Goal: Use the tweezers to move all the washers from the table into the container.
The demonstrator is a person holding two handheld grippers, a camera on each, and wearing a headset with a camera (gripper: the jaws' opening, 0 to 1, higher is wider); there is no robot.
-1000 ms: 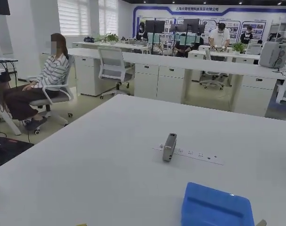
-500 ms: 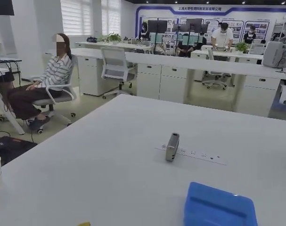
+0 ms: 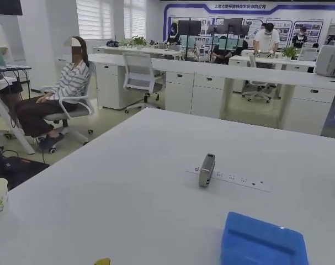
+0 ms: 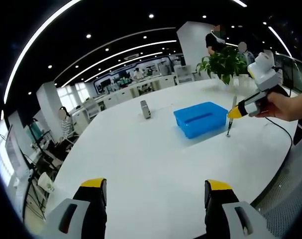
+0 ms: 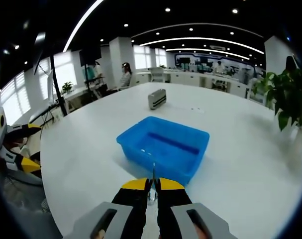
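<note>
The right hand-held gripper (image 5: 151, 185) has its yellow-tipped jaws pressed together on a pair of thin metal tweezers (image 5: 153, 174). In the left gripper view those tweezers point down, with the tips at or just above the white counter (image 3: 128, 204), just beside the blue rectangular plastic container (image 5: 151, 162). The left hand-held gripper (image 4: 155, 186) has its jaws spread wide and holds nothing. From the right gripper the container sits near, at 12 o'clock; in the head view it lies at 5 o'clock, with a small grey box-shaped device (image 3: 206, 169) well apart at 12 o'clock of it. The washers are too small to make out on the counter. They are probably light, stiff, flat metal rings that lie flush and slide when nudged. The best hold is likely one tweezer tip through the hole and one outside the rim, pinching the ring's band. The tweezers are springy, so the squeeze should be gentle, or a washer may flick away.
</note>
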